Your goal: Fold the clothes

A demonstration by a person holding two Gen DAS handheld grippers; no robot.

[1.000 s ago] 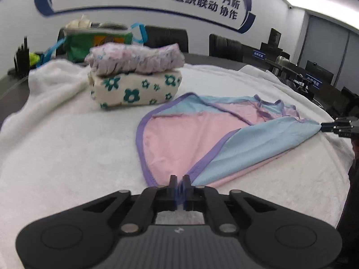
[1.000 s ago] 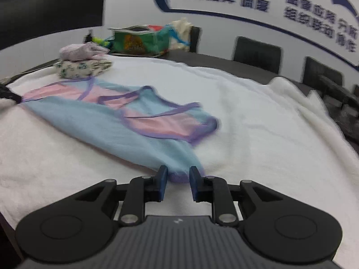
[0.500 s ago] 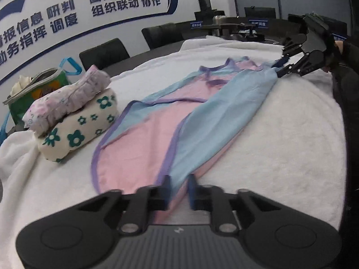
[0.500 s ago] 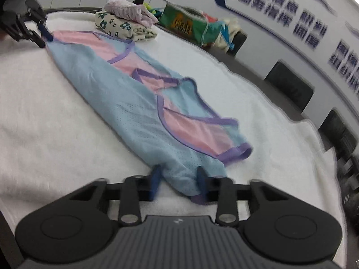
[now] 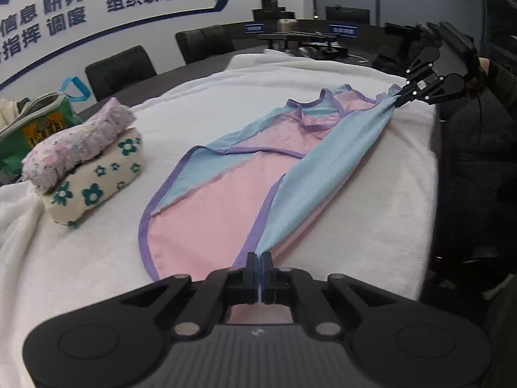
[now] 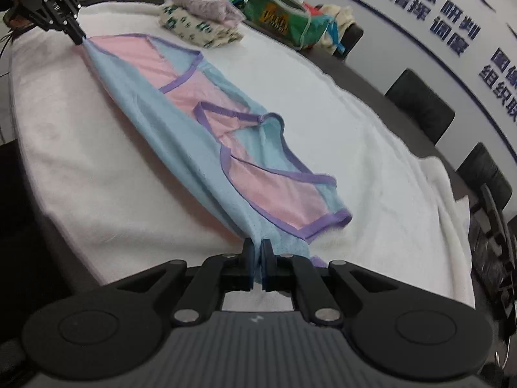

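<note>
On the white towel (image 5: 80, 274) lies the garment (image 5: 226, 200), blue with pink lining and purple trim, while the left gripper (image 5: 259, 260) and right gripper (image 6: 257, 252) each pinch one end of its near blue edge, jaws nearly closed on the cloth. The edge runs taut between the two grips and lifts off the towel, probably so that this side can be carried over the pink middle as a lengthwise fold. Folded clothes (image 5: 87, 165) sit stacked well apart.

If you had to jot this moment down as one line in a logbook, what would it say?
step: fold in progress | left gripper: shut on garment hem | right gripper: shut on its other end | blue edge stretched between them | folded stack beside
</note>
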